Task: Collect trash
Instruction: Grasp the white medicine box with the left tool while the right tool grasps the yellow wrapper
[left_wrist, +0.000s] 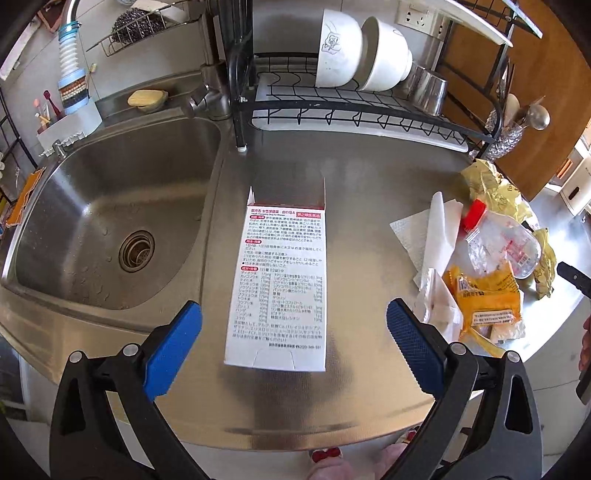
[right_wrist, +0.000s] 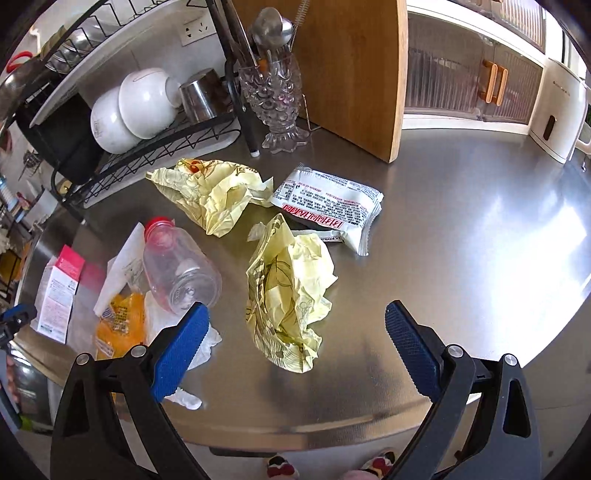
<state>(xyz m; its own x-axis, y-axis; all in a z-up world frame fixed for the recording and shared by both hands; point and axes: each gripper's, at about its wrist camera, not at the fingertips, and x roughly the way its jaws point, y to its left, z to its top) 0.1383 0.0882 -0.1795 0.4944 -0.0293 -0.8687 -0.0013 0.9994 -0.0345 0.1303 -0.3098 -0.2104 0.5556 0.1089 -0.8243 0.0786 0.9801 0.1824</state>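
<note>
A flattened white medicine box (left_wrist: 280, 280) with red and black print lies on the steel counter, straight ahead of my left gripper (left_wrist: 293, 350), which is open and holds nothing. In the right wrist view a crumpled yellow wrapper (right_wrist: 291, 295) lies between the wide-open fingers of my right gripper (right_wrist: 295, 354), untouched by the pads. Around it lie a second yellow wrapper (right_wrist: 214, 192), a white printed packet (right_wrist: 328, 206), a clear plastic bottle with a red cap (right_wrist: 177, 266), an orange packet (right_wrist: 122, 325) and white tissue (right_wrist: 199, 350). The bottle (left_wrist: 498, 240) and orange packet (left_wrist: 487, 299) also show right of the box.
A steel sink (left_wrist: 107, 221) lies left of the box. Behind stands a black dish rack (left_wrist: 354, 110) with white bowls (left_wrist: 362, 51) and a steel cup. A glass utensil holder (right_wrist: 273, 96), a wooden board (right_wrist: 351, 74) and a white appliance (right_wrist: 557, 110) stand at the back.
</note>
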